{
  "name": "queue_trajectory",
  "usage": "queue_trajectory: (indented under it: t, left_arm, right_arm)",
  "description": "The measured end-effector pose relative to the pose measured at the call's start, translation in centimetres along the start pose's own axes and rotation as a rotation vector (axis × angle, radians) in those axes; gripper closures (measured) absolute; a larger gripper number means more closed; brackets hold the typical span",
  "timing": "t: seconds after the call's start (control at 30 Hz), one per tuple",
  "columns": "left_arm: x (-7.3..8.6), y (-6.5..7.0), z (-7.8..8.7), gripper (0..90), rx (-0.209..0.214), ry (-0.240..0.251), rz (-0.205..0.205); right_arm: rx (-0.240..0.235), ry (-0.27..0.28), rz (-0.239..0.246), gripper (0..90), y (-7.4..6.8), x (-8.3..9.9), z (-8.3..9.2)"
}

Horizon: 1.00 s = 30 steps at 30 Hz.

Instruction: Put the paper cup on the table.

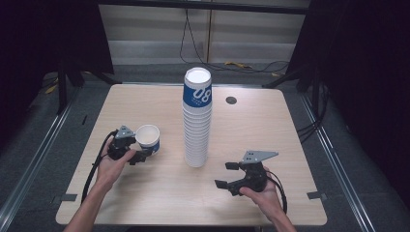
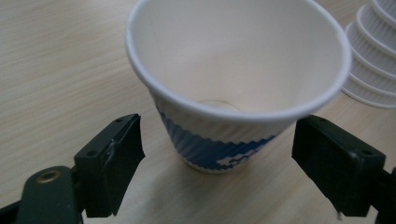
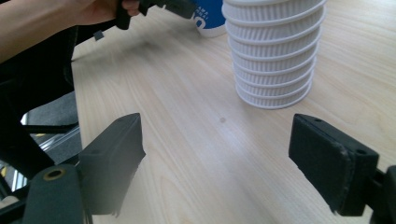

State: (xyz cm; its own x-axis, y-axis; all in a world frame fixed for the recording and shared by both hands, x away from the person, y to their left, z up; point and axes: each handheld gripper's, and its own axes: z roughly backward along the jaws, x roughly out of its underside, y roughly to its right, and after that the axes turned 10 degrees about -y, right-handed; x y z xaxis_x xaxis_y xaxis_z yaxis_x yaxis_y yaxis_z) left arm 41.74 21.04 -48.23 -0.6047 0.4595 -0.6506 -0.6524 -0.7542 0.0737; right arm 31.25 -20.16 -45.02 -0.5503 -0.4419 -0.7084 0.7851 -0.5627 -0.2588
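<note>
A single paper cup (image 2: 233,84) is standing upright on the wooden table (image 1: 145,193), sitting between the spread jaws of the left gripper (image 2: 219,172), neither jaw touching it. Just beside it a tall stack of cups (image 1: 197,118) is rising. Nearer the person, the right gripper (image 1: 227,175) is hovering wide, gripping nothing.
</note>
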Motion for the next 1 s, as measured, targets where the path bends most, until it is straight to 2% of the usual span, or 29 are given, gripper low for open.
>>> queue_trajectory:
  t: [0.03, 0.1, 0.13, 0.2, 0.27, 0.3, 0.33, 0.63, 0.83, 0.93, 0.97, 1.0]
  left_arm:
    - [0.1, 0.2, 0.1, 16.5, -0.002, 0.009, 0.001]
    - [0.3, 0.2, 0.5, 16.5, -0.006, 0.005, -0.011]
    - [0.4, 0.2, 0.6, 16.5, -0.002, 0.013, 0.001]
    - [0.7, 0.0, 1.1, 16.5, 0.009, 0.026, 0.015]
    - [1.0, -0.1, 1.6, 16.5, -0.004, 0.022, 0.02]
    - [1.3, -0.2, 2.1, 16.5, 0.015, 0.043, 0.051]
    - [1.4, -0.1, 2.3, 16.5, 0.014, 0.047, 0.056]
    - [2.1, 1.0, 3.8, 16.5, 0.003, 0.081, 0.036]
    - [3.0, 2.3, 4.7, 16.5, 0.041, 0.104, 0.035]
    - [3.5, 2.5, 5.1, 16.5, 0.061, 0.105, 0.067]
    - [3.6, 2.6, 5.2, 16.5, 0.058, 0.083, 0.072]
    - [3.8, 2.9, 5.4, 16.7, 0.037, 0.071, 0.079]
  right_arm:
    - [0.02, 0.008, -0.006, 17.8, 0.0, 0.0, 0.1]
    - [0.029, 0.009, -0.006, 17.8, 0.0, 0.1, 0.1]
    - [0.046, 0.018, -0.01, 17.5, 0.0, 0.1, 0.1]
    - [0.049, 0.021, -0.017, 17.3, 0.0, 0.1, 0.1]
    - [0.06, 0.029, -0.024, 17.2, 0.0, 0.2, 0.2]
    - [0.073, 0.03, -0.033, 17.1, -0.1, 0.2, 0.2]
    - [0.078, 0.033, -0.034, 17.1, 0.0, 0.2, 0.2]
    - [0.114, 0.051, -0.066, 16.5, 0.1, 0.3, 0.4]
    - [0.136, 0.05, -0.093, 16.4, 0.3, 0.5, 0.5]
    - [0.144, 0.054, -0.095, 16.4, 0.3, 0.5, 0.6]
    - [0.147, 0.053, -0.096, 16.4, 0.3, 0.5, 0.6]
    - [0.15, 0.051, -0.097, 16.4, 0.3, 0.5, 0.6]
